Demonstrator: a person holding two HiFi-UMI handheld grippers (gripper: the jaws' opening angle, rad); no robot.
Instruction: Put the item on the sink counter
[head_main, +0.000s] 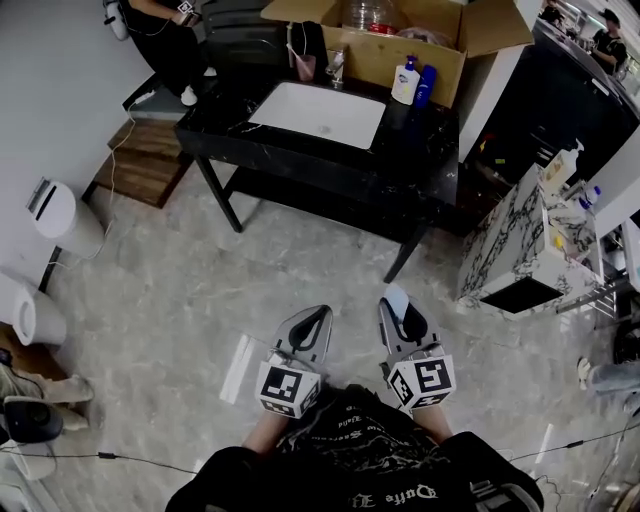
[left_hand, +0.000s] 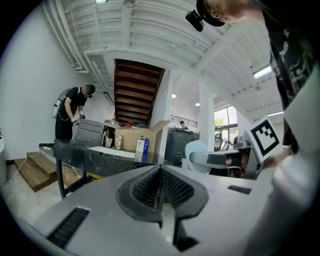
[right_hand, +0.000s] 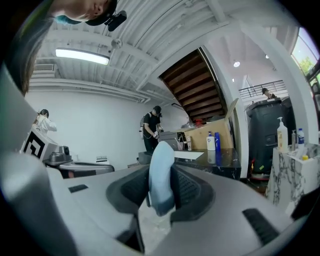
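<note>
Pale-blue pad (right_hand: 161, 176) sat upright in your right claw (head_main: 401, 318), well short of the counter (head_main: 425, 150).
It looked light and slightly soft, so gripping across its flat faces, as you did, seemed safest. The right jaws stood partly apart, pressing both faces. Your left claw (left_hand: 160, 174) was closed, with nothing in it.

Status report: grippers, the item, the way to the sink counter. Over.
Left gripper shut, empty. Right gripper shut on pale blue rounded flat item. Black marble sink counter ahead across bare floor.
</note>
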